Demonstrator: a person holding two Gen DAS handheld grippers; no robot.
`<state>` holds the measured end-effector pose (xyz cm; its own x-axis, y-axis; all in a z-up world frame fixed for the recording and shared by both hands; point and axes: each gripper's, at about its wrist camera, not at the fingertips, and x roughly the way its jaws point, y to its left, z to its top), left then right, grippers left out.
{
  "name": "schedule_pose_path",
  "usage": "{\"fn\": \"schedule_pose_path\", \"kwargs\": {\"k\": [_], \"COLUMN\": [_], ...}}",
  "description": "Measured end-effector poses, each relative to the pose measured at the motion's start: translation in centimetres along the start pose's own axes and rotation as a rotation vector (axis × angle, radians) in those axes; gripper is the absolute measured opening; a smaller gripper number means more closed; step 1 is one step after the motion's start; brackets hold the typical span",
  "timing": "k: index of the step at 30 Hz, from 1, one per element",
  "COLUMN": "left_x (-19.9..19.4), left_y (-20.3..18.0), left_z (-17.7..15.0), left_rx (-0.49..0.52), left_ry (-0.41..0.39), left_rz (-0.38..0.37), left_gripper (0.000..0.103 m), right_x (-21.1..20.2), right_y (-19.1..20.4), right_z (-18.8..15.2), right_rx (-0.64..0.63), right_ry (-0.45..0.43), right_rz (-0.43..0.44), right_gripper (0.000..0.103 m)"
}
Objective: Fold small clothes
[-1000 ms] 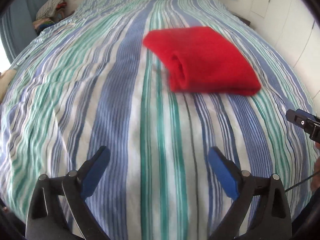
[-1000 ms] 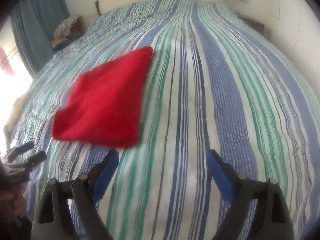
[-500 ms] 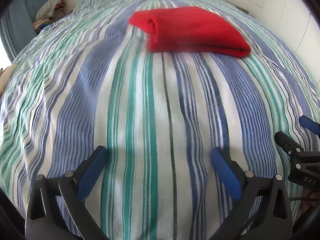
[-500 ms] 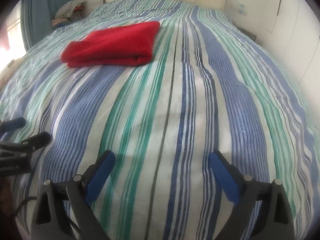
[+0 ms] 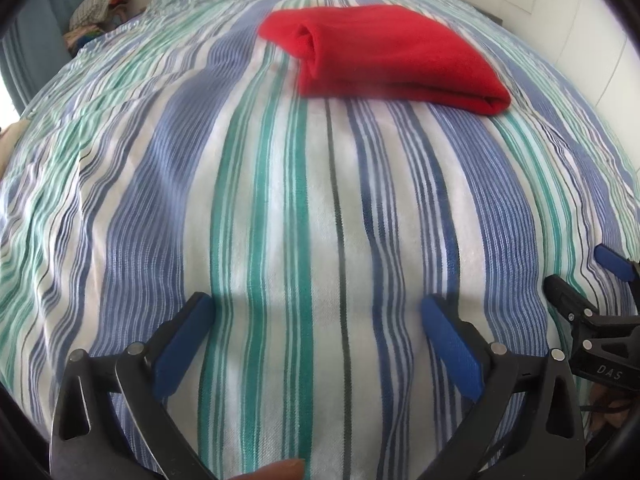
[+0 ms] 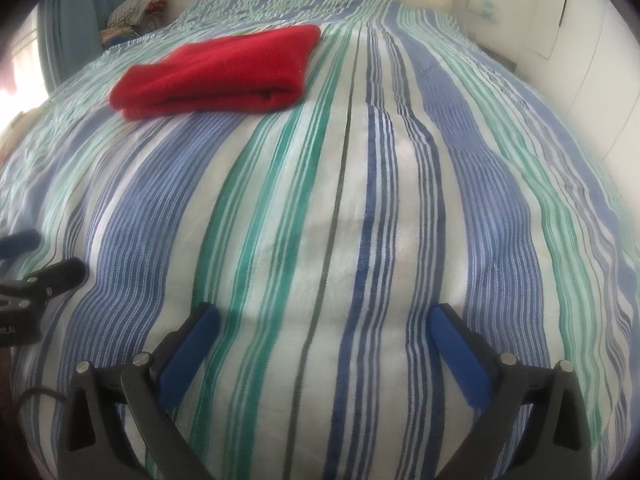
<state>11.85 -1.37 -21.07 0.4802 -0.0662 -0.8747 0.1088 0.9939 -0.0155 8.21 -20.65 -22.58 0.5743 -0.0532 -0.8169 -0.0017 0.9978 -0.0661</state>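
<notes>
A folded red fleece garment (image 5: pixel 384 54) lies toward the far end of the striped blue, green and white bedspread (image 5: pixel 280 240), well clear of both tools. The left gripper (image 5: pixel 316 320) stands spread and empty; the right gripper (image 6: pixel 324 332) is opening, nothing between its blue pads. The cloth looks soft, light and floppy, best pinched at a folded edge or corner.

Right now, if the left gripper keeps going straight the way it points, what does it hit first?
Most likely the bare striped bedspread. The left gripper, jaws open and empty, points down at it. The folded red garment lies farther up the bed.
</notes>
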Motion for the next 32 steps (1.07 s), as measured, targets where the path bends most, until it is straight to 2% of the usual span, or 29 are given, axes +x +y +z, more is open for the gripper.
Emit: {"fn": "schedule_pose_path", "kwargs": {"k": [2,3,5,6,12,15,21,24,28,32], "left_x": [-0.2,-0.7,-2.9,-4.5,-14.4,-17.5,-19.6,-19.2,-18.8,-19.1], "left_y": [0.1,0.2,0.5,0.7,2.6,2.7,1.9,2.0,2.2,2.0], "left_z": [0.3,0.7,1.6,2.2,6.4,7.3,7.4,7.1,6.5,6.2], "left_rx": [0.033,0.041,0.029,0.025,-0.045,-0.07,-0.017,-0.017,-0.051,-0.055], "left_ry": [0.008,0.004,-0.031,-0.053,-0.157,-0.22,-0.286,-0.273,-0.251,-0.272], "left_rz": [-0.01,0.008,0.119,0.138,-0.017,0.01,0.137,0.127,0.057,0.095], "left_gripper": [0.103,0.103,0.103,0.103,0.103,0.103,0.103,0.103,0.103,0.103], "right_x": [0.0,-0.2,-1.9,-3.4,-12.2,-15.2,-17.6,-17.6,-17.8,-18.0], "right_y": [-0.3,-0.4,-0.6,-0.5,1.4,2.3,3.5,3.2,3.0,3.4], "right_z": [0.3,0.9,2.4,3.3,8.6,9.8,10.4,10.5,10.4,10.3], "right_rx": [0.02,0.017,0.034,0.044,0.011,0.005,-0.027,-0.022,-0.024,-0.039], "right_ry": [0.019,0.041,0.03,0.002,-0.094,-0.14,-0.163,-0.154,-0.154,-0.157], "right_rz": [0.017,0.024,0.025,0.015,-0.001,0.005,-0.024,-0.042,-0.055,-0.045], "right_gripper": [0.103,0.103,0.103,0.103,0.103,0.103,0.103,0.103,0.103,0.103]}}
